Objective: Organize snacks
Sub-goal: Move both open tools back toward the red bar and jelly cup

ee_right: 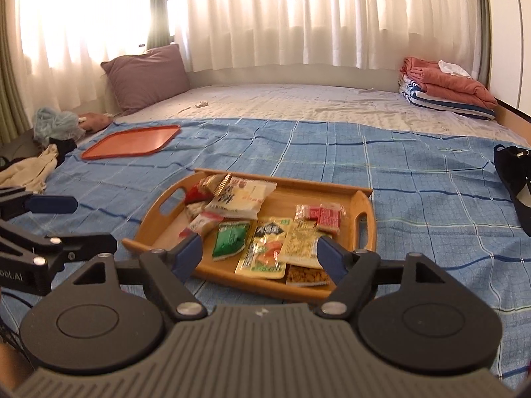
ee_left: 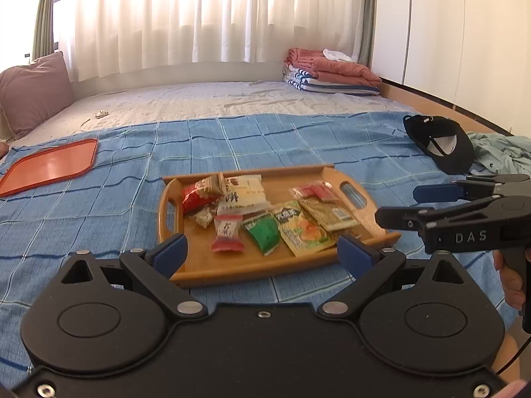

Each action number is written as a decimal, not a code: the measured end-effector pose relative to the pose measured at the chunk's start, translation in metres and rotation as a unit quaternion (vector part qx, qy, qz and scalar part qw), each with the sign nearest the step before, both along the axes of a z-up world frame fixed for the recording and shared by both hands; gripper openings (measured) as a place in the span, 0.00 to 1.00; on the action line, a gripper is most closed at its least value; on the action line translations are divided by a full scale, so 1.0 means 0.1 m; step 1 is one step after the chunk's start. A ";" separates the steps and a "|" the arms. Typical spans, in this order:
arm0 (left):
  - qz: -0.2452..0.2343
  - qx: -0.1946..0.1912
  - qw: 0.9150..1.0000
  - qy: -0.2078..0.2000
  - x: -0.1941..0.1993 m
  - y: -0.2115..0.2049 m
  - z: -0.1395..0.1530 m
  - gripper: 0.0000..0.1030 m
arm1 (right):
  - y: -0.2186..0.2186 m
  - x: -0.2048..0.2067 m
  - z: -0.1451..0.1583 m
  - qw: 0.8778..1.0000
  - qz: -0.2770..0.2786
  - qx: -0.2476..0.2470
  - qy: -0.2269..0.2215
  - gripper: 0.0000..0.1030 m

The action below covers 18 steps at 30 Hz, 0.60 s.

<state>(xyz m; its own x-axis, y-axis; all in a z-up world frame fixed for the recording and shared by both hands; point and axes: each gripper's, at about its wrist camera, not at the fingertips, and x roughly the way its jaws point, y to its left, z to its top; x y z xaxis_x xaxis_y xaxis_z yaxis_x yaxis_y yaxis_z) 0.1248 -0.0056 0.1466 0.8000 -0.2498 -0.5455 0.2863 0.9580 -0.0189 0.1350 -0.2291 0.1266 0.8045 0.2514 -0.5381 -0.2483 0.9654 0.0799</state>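
step: approach, nothing picked yet; I judge I'm lining both tools up on the wooden tray (ee_left: 351, 175) before the first grab.
left hand-held gripper (ee_left: 262, 248): jaws wide apart, nothing between them, hovering at the tray's near edge.
right hand-held gripper (ee_right: 260, 253): jaws spread, empty, over the near rim.
next: pick one packet, probably the green packet (ee_right: 230, 238) or yellow packet (ee_right: 265, 252) nearest me; needs lowering and closing on a thin flat wrapper, pinch an edge. Red tray (ee_right: 132, 141) looks like the likely drop spot, a guess.
snacks: loose mixed packets in the wooden tray on the bed's blue blanket (ee_left: 99, 205); piled at left, flat and overlapping at right.
feel: light crinkly foil, slippery, I'd guess.
risk: grabbing two at once.
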 end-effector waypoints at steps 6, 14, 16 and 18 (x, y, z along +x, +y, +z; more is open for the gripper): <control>0.008 0.027 0.999 0.018 -0.07 -0.03 -0.19 0.94 | 0.05 -0.14 -0.20 1.000 0.010 -0.021 0.005 0.82; 0.007 0.019 1.000 0.008 -0.19 0.02 -0.05 0.94 | 0.00 -0.22 -0.30 1.000 0.008 -0.007 0.015 0.82; 0.008 0.013 1.000 0.001 -0.24 0.04 0.03 0.94 | -0.03 -0.24 -0.25 1.000 0.006 -0.004 0.011 0.82; 0.011 0.006 1.000 -0.005 -0.30 0.05 0.12 0.94 | -0.05 -0.28 -0.18 1.000 0.004 -0.004 0.003 0.82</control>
